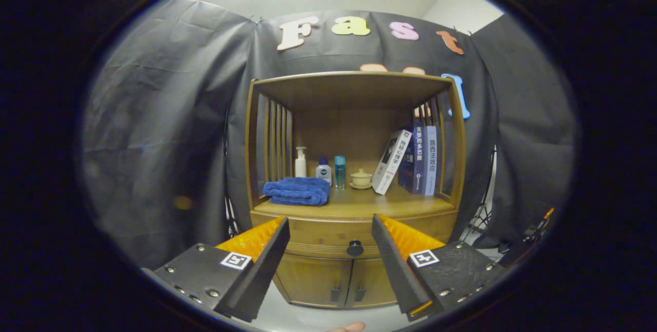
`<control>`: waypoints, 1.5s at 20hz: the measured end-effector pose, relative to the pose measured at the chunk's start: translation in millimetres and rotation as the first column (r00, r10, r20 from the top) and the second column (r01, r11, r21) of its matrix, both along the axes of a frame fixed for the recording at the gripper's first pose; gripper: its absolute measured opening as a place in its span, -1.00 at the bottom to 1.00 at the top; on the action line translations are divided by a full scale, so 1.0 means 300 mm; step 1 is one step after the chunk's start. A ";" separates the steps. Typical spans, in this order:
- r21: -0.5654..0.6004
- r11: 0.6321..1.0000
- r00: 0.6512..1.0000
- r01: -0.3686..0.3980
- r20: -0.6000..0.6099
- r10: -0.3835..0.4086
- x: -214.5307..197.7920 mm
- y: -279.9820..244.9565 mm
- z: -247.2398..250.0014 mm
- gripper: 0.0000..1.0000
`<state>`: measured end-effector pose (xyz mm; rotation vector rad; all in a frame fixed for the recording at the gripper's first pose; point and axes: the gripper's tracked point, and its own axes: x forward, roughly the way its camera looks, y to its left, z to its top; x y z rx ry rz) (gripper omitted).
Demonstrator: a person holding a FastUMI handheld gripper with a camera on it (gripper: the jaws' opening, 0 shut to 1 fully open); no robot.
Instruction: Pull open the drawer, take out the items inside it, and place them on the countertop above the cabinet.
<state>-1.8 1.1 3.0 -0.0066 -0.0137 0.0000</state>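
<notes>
A wooden cabinet [354,209] stands ahead against the booth wall. Its drawer [328,237] is closed, with a dark round knob [354,248] at its middle. My gripper [331,224] is open, some way short of the cabinet, and the knob shows in the gap between the two fingers, nearer the right one. Nothing is held. The countertop [359,201] above the drawer is a shelf bay under a wooden roof. What lies inside the drawer is hidden.
On the countertop lie a folded blue towel [296,191], three small bottles [323,170], a lidded cup [361,178] and several books [413,160] leaning at the right. Two cabinet doors [333,280] sit below the drawer. A fingertip [349,327] shows at the bottom.
</notes>
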 end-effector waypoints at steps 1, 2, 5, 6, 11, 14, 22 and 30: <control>0.004 1.000 1.000 -0.003 0.006 0.003 0.001 0.004 0.000 0.93; 0.008 1.000 1.000 -0.003 0.014 0.003 0.002 0.000 0.001 0.93; 0.021 1.000 1.000 0.005 0.009 -0.005 0.024 -0.023 -0.030 0.92; 0.024 1.000 1.000 0.008 0.006 -0.008 0.035 -0.029 -0.041 0.92; 0.034 0.998 0.998 0.058 0.015 -0.058 0.125 -0.080 -0.119 0.92; -0.013 0.993 0.992 0.116 -0.041 -0.116 0.179 -0.134 -0.218 0.92; -0.031 0.982 0.976 0.185 -0.112 -0.187 0.397 -0.216 -0.439 0.93; -0.035 0.987 0.970 0.157 -0.180 -0.161 0.604 -0.205 -0.576 0.78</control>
